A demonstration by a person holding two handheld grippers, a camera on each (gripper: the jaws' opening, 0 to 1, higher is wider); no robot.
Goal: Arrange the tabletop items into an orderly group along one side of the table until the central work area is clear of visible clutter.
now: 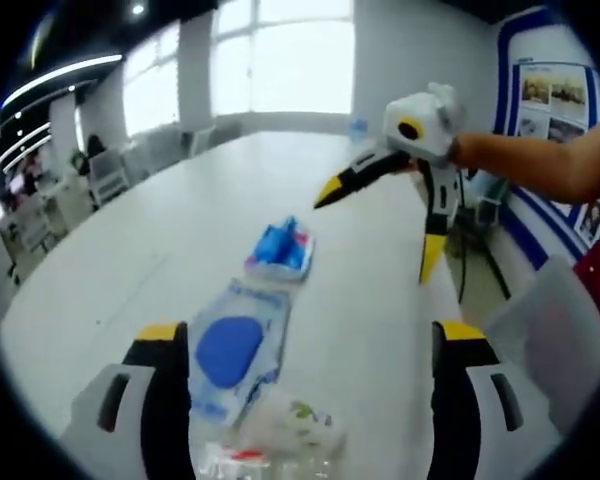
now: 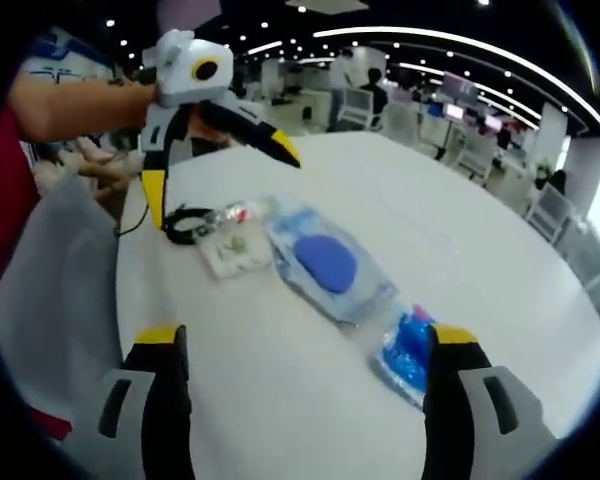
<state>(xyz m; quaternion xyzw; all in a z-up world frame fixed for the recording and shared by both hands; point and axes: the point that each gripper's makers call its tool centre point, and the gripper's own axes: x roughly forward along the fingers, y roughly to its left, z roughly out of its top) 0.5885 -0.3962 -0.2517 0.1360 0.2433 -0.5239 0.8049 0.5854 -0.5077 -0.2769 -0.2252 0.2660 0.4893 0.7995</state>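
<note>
On the white round table [image 2: 500,270] a clear plastic pouch with a blue disc [image 2: 327,262], a small blue-filled packet [image 2: 408,357] and a clear bag of white-and-green bits [image 2: 230,245] lie in a row near its edge, beside what looks like a black cable coil [image 2: 185,224]. The left gripper [image 2: 220,160] and right gripper [image 1: 380,225] hover above with jaws spread, holding nothing.

Both cameras look down along the white table [image 1: 130,270] from opposite ends, facing each other. Each one sees the other gripper across the table. Both see the same row of packets, with the blue round packet [image 1: 230,350] close below.
</note>
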